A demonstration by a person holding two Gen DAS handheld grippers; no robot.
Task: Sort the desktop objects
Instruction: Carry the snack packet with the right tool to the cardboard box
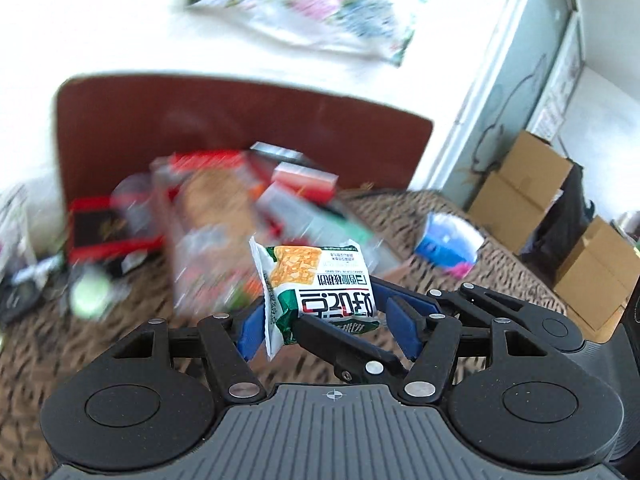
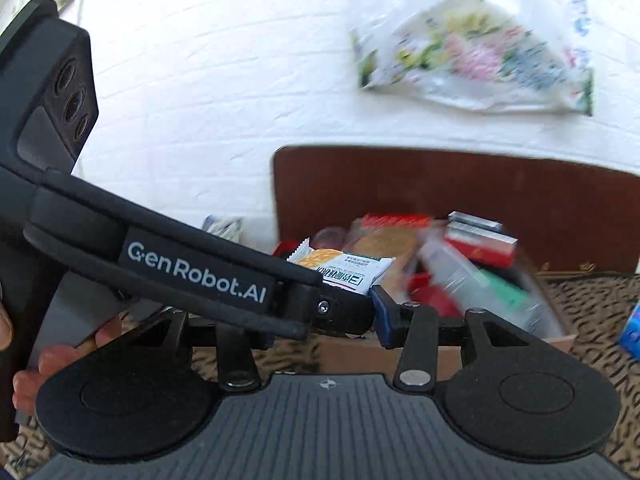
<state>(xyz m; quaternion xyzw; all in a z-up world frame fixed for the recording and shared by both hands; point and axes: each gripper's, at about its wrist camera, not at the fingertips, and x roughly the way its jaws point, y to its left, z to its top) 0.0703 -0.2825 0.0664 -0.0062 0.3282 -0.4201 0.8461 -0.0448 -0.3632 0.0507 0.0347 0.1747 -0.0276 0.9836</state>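
A white and green snack packet point(image 1: 320, 284) with an orange biscuit picture hangs in the air above the patterned cloth. My left gripper point(image 1: 325, 306) has its blue pads at the packet's two side edges and is shut on it. From the right, a black finger point(image 1: 348, 348) of the other gripper crosses in front of the packet's lower part. In the right wrist view the packet point(image 2: 352, 270) sits just past my right gripper point(image 2: 332, 300), which is shut on it. The right blue pad point(image 2: 384, 316) touches its corner. The left gripper's body point(image 2: 192, 276) hides the other pad.
A cardboard box point(image 2: 400, 354) with a dark brown back flap point(image 1: 240, 128) holds several red and green snack packs. A blue cup point(image 1: 448, 240) lies on the leopard-print cloth point(image 1: 420, 216). A floral bag point(image 1: 312, 8) hangs on the white wall. Brown cartons point(image 1: 520, 188) stand at right. A hand point(image 2: 60, 360) grips the left handle.
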